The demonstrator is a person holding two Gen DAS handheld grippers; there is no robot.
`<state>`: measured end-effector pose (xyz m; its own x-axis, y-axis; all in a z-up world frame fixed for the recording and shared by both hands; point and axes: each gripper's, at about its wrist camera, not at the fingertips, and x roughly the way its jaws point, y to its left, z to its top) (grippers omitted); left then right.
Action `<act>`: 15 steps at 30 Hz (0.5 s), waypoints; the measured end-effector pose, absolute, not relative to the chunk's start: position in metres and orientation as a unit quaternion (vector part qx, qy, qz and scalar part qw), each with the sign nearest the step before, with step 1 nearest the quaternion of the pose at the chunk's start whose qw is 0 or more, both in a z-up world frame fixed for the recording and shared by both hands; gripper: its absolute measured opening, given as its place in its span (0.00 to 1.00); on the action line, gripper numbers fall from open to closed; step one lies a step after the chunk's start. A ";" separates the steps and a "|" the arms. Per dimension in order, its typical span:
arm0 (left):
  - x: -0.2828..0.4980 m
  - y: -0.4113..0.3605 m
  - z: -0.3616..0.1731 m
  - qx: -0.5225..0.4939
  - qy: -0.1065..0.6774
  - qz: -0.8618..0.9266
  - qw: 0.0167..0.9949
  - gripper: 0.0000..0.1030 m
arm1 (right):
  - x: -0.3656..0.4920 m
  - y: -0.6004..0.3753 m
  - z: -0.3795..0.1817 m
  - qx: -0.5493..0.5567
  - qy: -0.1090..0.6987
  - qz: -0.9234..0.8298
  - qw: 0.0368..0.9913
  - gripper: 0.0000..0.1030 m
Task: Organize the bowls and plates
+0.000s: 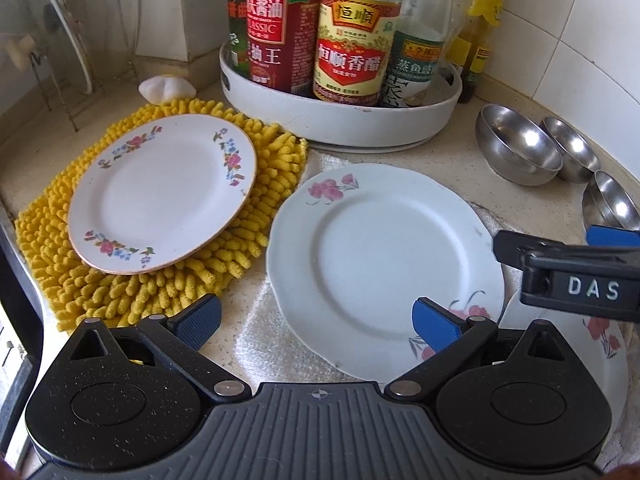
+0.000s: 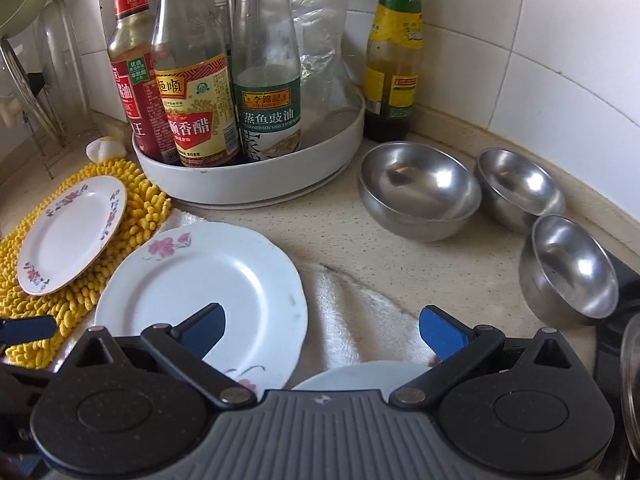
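Observation:
A small floral plate (image 1: 160,192) (image 2: 72,232) lies on a yellow chenille mat (image 1: 264,168) (image 2: 148,208). A larger white plate with pink flowers (image 1: 380,264) (image 2: 208,280) lies on the counter beside it. A third floral plate (image 1: 600,344) (image 2: 360,374) lies nearest, partly hidden. Three steel bowls (image 1: 516,148) (image 2: 420,188) stand at the right, the other two (image 2: 520,188) (image 2: 568,268) close by. My left gripper (image 1: 316,326) is open over the larger plate's near edge. My right gripper (image 2: 324,330) is open and empty, and shows in the left wrist view (image 1: 576,276).
A white round tray (image 1: 340,128) (image 2: 256,184) with several sauce bottles stands at the back. Another bottle (image 2: 394,52) stands by the tiled wall. A glass lid in a wire rack (image 1: 52,40) is at far left. A white cloth (image 2: 360,312) lies under the plates.

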<state>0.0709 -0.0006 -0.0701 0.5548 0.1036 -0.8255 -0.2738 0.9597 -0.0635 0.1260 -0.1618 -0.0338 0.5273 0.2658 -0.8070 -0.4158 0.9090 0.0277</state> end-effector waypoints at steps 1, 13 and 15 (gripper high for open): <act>0.072 -0.002 -0.070 -0.091 0.459 0.107 0.877 0.99 | 0.129 -0.162 -0.035 -0.084 0.447 0.198 0.868 1.00; 0.076 -0.005 -0.075 -0.089 0.461 0.128 0.874 0.97 | 0.146 -0.150 -0.040 -0.076 0.456 0.254 0.850 1.00; 0.076 0.000 -0.078 -0.103 0.460 0.123 0.873 0.97 | 0.151 -0.149 -0.045 -0.068 0.466 0.254 0.845 1.00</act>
